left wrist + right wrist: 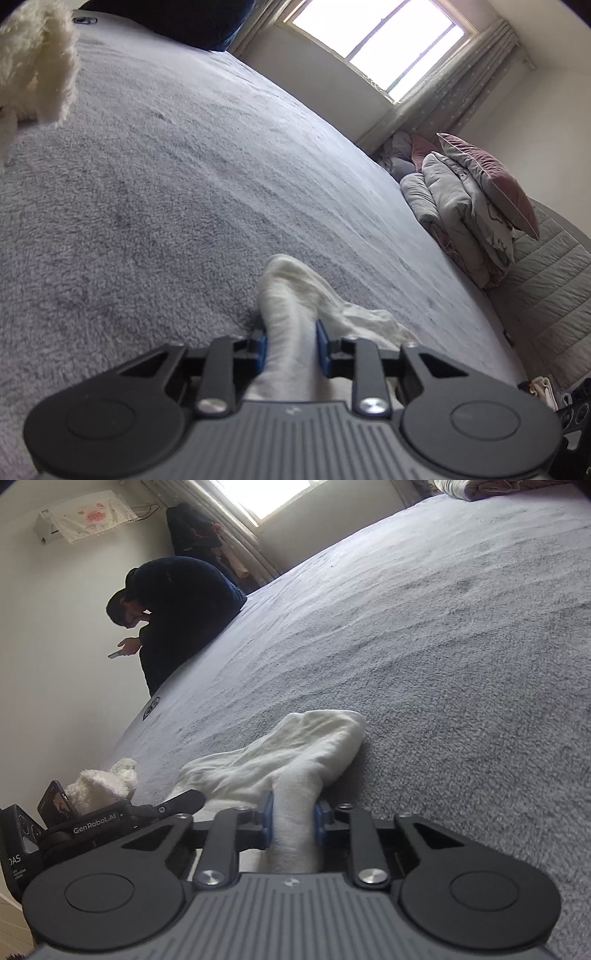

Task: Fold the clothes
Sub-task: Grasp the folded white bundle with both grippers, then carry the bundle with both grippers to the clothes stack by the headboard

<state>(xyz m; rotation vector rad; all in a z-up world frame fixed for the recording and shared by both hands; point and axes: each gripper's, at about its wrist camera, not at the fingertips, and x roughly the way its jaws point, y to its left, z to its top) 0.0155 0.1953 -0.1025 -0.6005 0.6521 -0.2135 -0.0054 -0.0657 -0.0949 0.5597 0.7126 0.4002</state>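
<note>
On the fuzzy grey bedspread (184,177) lies a crumpled white cloth garment (295,295). At its left end the left gripper (291,343) pinches a bunched fold; at its right end the right gripper (293,823) clamps another.

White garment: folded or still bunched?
Bunched, not folded. The white garment lies crumpled on the grey blanket, pinched by both grippers.
</note>
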